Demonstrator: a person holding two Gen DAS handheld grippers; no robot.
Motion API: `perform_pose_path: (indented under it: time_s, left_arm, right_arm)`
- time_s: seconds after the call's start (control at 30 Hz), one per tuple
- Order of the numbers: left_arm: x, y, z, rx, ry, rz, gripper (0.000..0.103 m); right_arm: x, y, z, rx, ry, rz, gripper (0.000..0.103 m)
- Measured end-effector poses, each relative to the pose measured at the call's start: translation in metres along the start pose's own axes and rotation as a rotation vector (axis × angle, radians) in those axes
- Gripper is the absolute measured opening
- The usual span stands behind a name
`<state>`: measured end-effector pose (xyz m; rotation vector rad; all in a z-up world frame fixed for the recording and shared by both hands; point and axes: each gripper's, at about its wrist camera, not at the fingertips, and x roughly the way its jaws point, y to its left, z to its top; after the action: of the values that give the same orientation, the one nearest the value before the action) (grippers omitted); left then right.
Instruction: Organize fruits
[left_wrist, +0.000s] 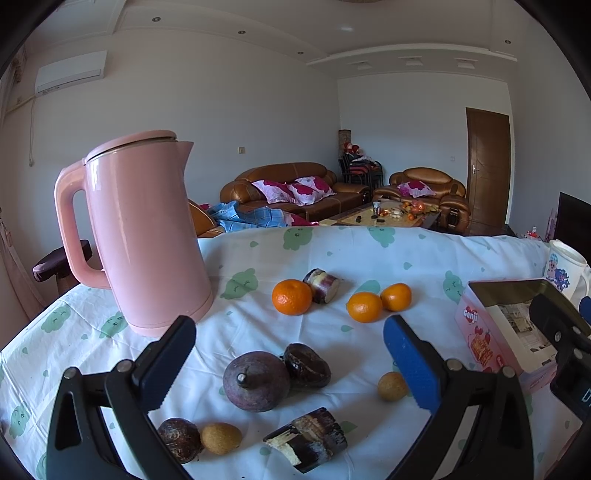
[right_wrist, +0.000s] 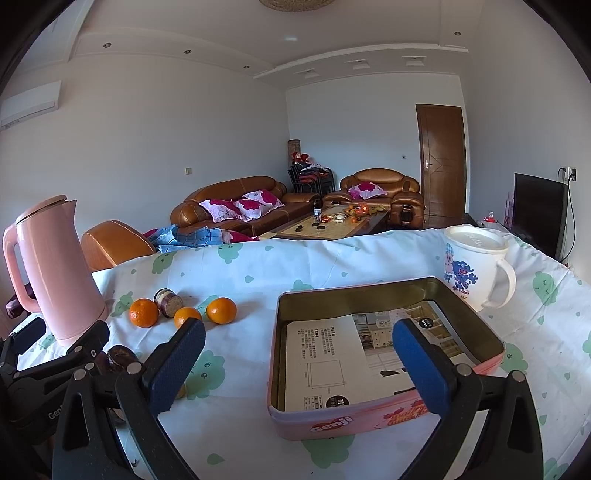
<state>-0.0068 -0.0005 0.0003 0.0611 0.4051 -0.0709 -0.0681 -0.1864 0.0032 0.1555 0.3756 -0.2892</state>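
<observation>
My table (left_wrist: 424, 254), draped in a white cloth with green prints, carries a tall pink plastic kettle (left_wrist: 147, 236) near its left edge and an open pink rectangular tin (right_wrist: 388, 347), lined with a printed sheet, toward its right edge. Three round orange tangerines (left_wrist: 291, 297) lie mid-table; a dark purple round fruit (left_wrist: 256, 380) sits nearer my left tongs (left_wrist: 290, 360), spread wide and empty. My right tongs (right_wrist: 299, 365) gape equally wide, empty, over the tin's near wall.
</observation>
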Motion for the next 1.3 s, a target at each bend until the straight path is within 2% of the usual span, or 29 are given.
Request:
perform_pose_path:
  time_s: [0.8, 1.3]
  left_arm:
    - [0.0003, 0.0008, 0.0006, -0.002, 0.002, -0.002, 0.103]
    - [-0.0029, 0.0017, -0.0049, -0.020, 0.000, 0.011, 0.103]
  right_arm:
    - [0.0010, 0.0004, -0.0002, -0.001, -0.001, 0.002, 0.102]
    - [0.0016, 0.0058, -0.0017, -0.023, 0.009, 0.048, 0.102]
